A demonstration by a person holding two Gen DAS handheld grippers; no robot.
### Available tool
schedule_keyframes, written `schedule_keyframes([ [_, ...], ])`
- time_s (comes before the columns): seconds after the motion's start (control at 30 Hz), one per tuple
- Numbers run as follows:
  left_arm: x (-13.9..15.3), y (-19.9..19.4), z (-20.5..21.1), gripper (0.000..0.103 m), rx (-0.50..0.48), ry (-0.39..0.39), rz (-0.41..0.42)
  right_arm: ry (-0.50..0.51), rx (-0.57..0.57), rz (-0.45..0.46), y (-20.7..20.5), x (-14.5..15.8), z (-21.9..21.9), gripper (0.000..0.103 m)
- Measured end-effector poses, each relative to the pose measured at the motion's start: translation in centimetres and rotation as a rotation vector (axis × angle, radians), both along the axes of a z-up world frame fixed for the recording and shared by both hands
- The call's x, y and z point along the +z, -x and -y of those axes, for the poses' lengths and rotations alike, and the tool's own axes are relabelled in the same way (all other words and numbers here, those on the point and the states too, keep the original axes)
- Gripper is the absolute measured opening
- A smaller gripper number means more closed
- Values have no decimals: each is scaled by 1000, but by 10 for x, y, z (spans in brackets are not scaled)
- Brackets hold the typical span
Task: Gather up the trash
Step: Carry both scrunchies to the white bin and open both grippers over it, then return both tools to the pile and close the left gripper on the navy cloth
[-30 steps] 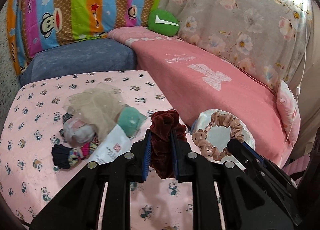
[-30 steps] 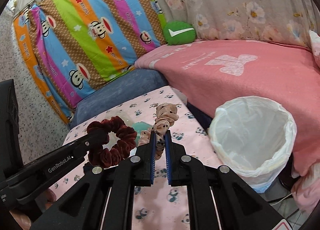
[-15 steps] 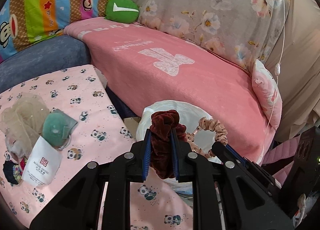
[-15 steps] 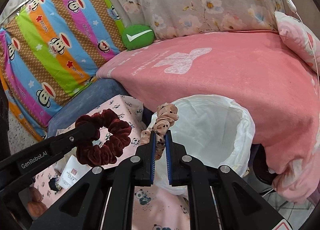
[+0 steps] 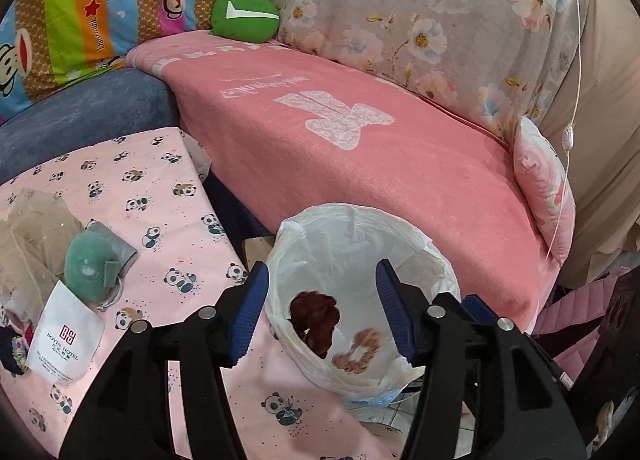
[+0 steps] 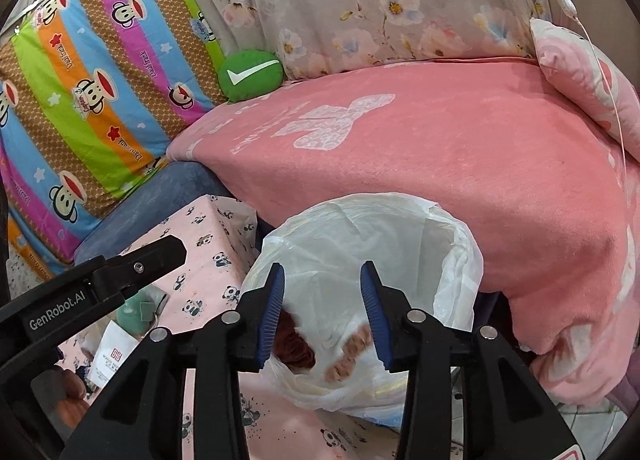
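- Left gripper (image 5: 322,310) and right gripper (image 6: 322,314) jaws just opened, about half spread, nothing held.
- Maroon scrunchie (image 5: 314,320) and beige scrunchie (image 5: 358,350) are seen inside the bin liner (image 5: 400,228), 6 o'clock.
- Risk: liner rim may be snagged on withdrawal; remaining trash pile (image 5: 60,280) at 9 o'clock may be scattered.

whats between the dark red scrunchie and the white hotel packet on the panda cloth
In the left wrist view, the bin liner's white wall and the left hand-held gripper's blue-padded finger lie between the dark red scrunchie and hotel packet, besides bare panda cloth.
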State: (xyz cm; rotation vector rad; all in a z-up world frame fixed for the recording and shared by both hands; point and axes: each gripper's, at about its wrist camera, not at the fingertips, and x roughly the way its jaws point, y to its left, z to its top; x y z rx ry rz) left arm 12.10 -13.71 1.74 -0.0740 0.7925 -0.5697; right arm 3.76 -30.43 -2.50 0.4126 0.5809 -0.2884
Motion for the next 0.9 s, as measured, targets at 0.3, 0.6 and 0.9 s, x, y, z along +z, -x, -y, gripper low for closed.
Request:
schedule_keyframes([
  [0.3, -4, 5, -36, 58, 80, -1, -15, 5, 33, -6, 4, 3, -25, 58],
  [0.6, -2, 15, -77, 67, 146, 5, -11, 25, 97, -10, 7, 8, -68, 63],
  [0.9, -2, 19, -130, 68, 239, 36, -24, 41, 166, -15, 6, 15, -109, 68],
])
